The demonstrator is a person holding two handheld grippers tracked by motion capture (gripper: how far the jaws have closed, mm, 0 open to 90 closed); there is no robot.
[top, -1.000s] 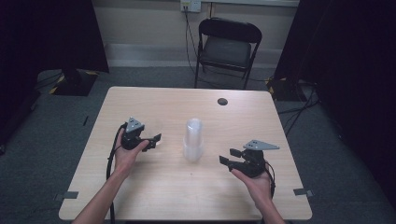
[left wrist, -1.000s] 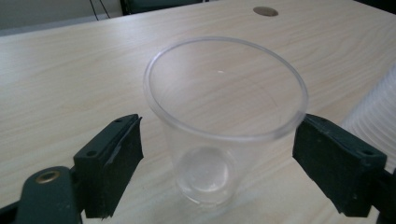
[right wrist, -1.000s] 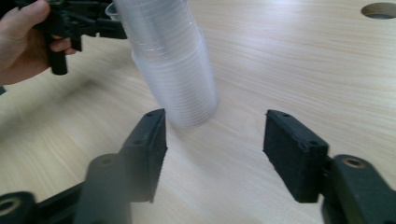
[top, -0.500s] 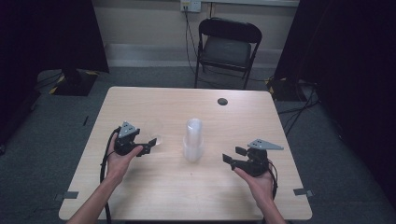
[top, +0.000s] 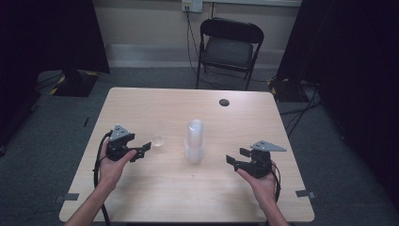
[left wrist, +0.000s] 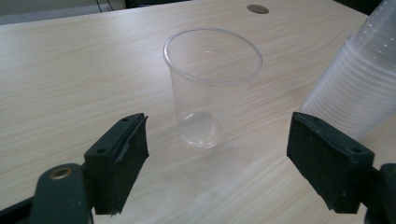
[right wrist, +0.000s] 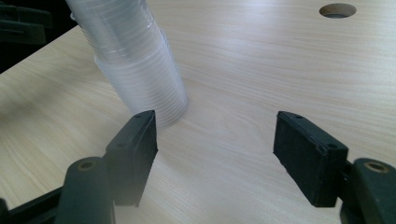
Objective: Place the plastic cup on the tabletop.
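A single clear plastic cup (left wrist: 212, 88) stands upright on the wooden table (top: 155, 106), also seen as a faint cup (top: 157, 140) left of centre. A tall stack of clear cups (top: 195, 140) stands mouth-down at the table's middle, visible as the stack (left wrist: 359, 79) and the stack (right wrist: 135, 60). My left gripper (top: 143, 150) is open, its jaws just short of the single cup, nothing between them. My right gripper (top: 235, 156) is open to the right of the stack, apart from it, jaws empty.
A round cable hole (top: 224, 102) sits near the table's far right edge, also the hole (right wrist: 337, 10). A black folding chair (top: 229, 44) stands beyond the table. Cables trail from both grippers toward the near edge.
My left gripper has drawn back toward the left, away from the single cup, which stands alone. My right gripper has shifted slightly nearer the front edge.
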